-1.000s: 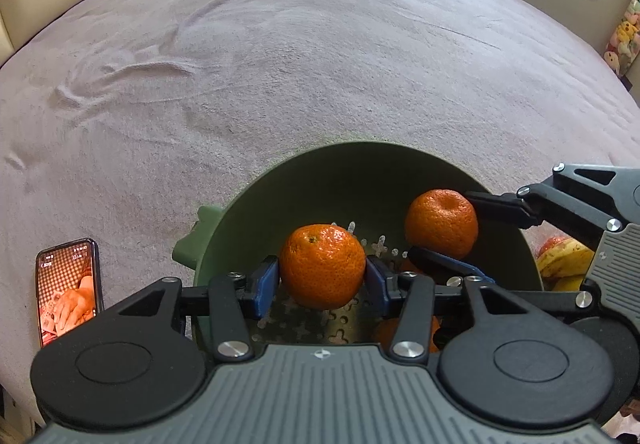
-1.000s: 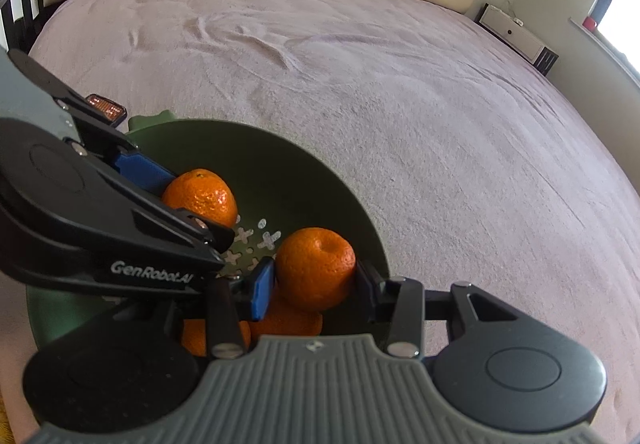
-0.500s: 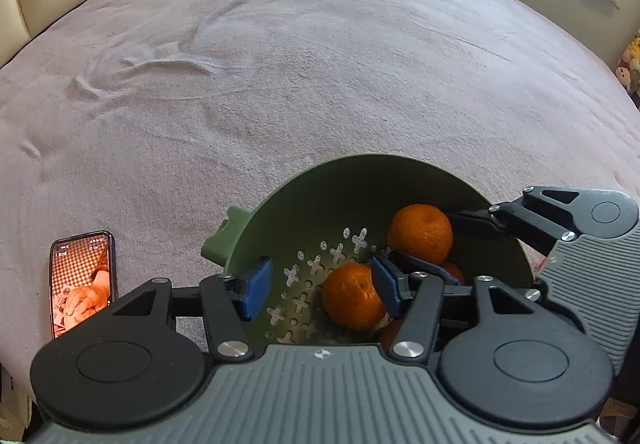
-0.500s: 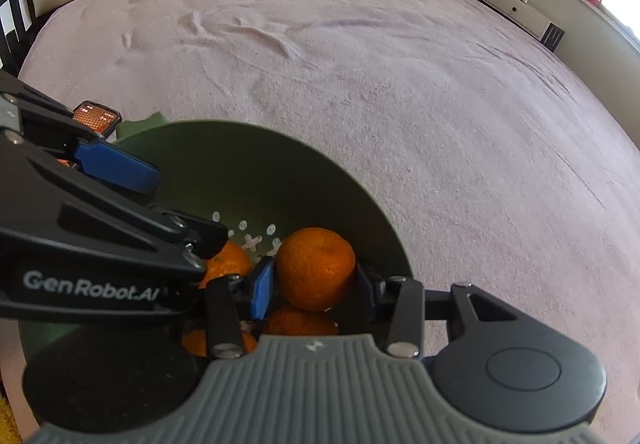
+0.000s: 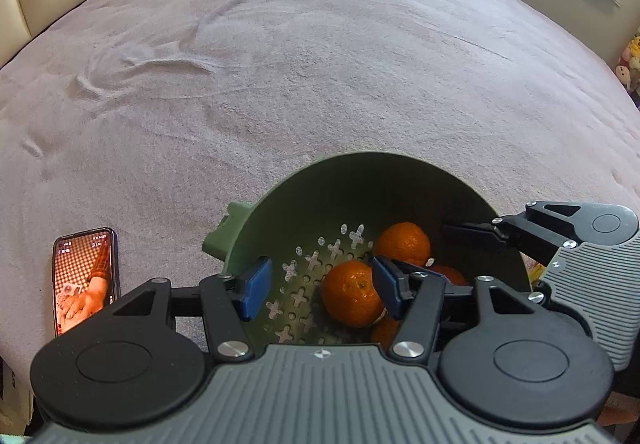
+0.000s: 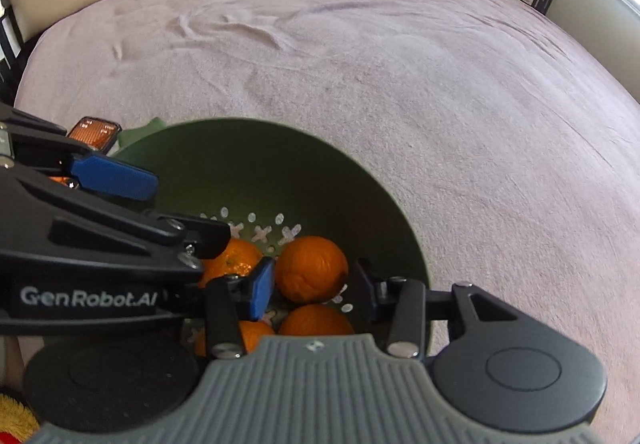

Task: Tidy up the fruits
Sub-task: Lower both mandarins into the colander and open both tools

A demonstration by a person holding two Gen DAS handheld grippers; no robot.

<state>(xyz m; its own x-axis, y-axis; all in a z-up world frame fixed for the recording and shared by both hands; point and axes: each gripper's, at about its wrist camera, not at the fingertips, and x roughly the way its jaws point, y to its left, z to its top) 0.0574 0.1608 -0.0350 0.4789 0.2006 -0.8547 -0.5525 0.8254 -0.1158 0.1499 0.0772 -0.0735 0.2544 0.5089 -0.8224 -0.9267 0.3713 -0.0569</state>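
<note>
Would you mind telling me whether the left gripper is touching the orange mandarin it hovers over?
Cannot tell. In the left wrist view the left gripper stands open, its right pad overlapping the mandarin; no gap shows.

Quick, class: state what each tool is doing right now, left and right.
Left tool: open, holding nothing, above the green colander.
Right tool: open, an orange lying loose between its fingers.

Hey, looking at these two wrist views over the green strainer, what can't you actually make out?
- Orange count in the strainer: in both views the tool bodies cover the near part of the bowl.
- Yellow thing: left view, only a sliver shows past the rim, behind the right tool.
- Phone: left view, screen content too small; in the right view the left tool hides most of it.
- Right tool's contact with the orange: unclear.
</note>
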